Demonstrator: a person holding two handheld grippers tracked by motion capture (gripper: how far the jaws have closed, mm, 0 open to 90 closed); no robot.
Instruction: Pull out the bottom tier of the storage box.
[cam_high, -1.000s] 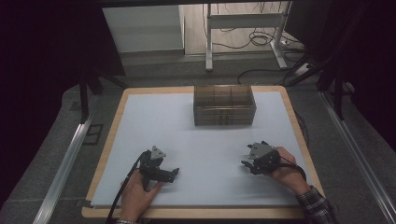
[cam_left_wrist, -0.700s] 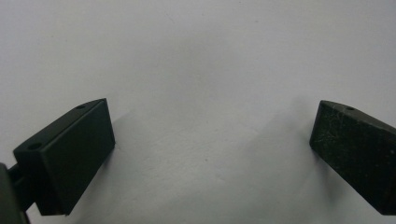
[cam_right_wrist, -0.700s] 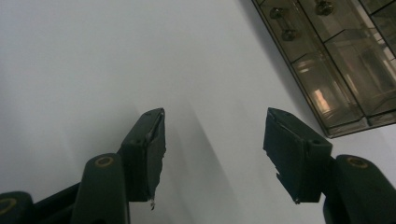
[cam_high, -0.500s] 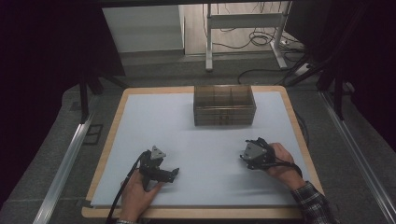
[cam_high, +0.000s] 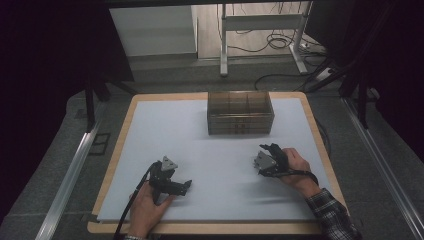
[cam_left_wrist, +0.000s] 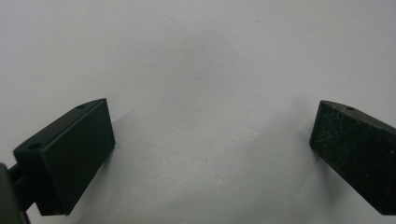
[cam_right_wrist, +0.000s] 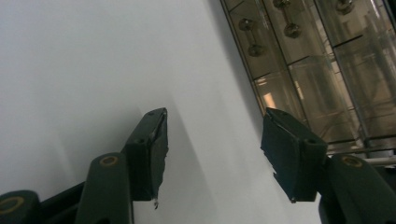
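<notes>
The right gripper, right of centre in the high view, is sitting half-open and empty, its jaws having just been closing, aimed toward the clear drawer box at upper centre. The left gripper, lower left, is resting wide and empty on the white mat. Best approach: square both jaws to 1 drawer knob before closing.

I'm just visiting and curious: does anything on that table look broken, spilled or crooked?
Mostly no. The brown drawer box sits square on the white mat, with nothing spilled. One small oddity: in the right gripper view, the right gripper's pads look chipped and ragged along their edges.
</notes>
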